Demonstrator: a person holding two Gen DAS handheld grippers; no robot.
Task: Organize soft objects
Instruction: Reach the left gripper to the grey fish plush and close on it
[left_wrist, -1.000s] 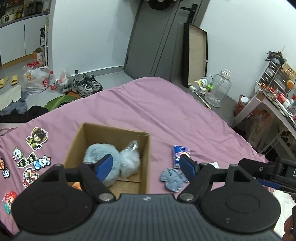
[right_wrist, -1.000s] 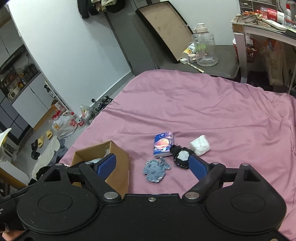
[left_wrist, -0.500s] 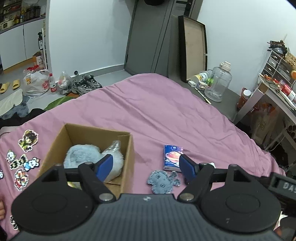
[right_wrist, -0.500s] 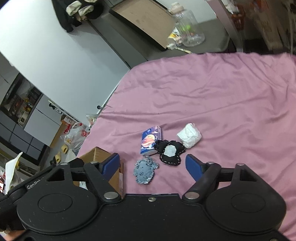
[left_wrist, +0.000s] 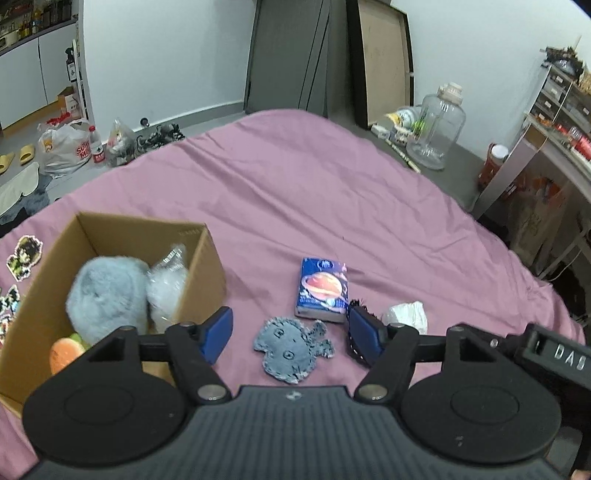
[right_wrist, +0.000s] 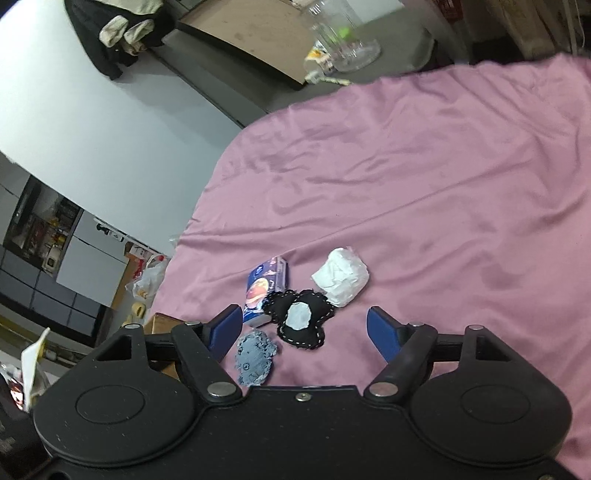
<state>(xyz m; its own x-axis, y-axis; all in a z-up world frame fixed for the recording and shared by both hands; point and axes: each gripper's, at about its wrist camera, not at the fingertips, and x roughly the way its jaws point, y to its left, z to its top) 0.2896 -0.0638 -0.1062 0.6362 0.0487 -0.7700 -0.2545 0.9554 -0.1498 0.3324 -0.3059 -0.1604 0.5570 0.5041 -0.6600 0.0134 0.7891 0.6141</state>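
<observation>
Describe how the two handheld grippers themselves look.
Both look alike: matte black bodies with two round discs, silver pivot bolts and blue pads on black fingers. The left gripper has a ribbed top; the right gripper has a smooth one. White lettering marks the right gripper's side.

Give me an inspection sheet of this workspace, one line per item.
Surface: pink bedsheet, wrinkled.
Job's things: cardboard box holding a grey fluffy plush, a bagged plush and an orange item; loose on the sheet are a denim patch toy, a black stitched toy, a white wad and a blue planet-print pack.
Clutter: pixel-art stickers left of the box.
Grippers: left hand-held gripper open above the denim toy; right hand-held gripper open above the black toy.
Cables: nothing seen.
Surroundings: clear jug, shoes and bags on the floor.
</observation>
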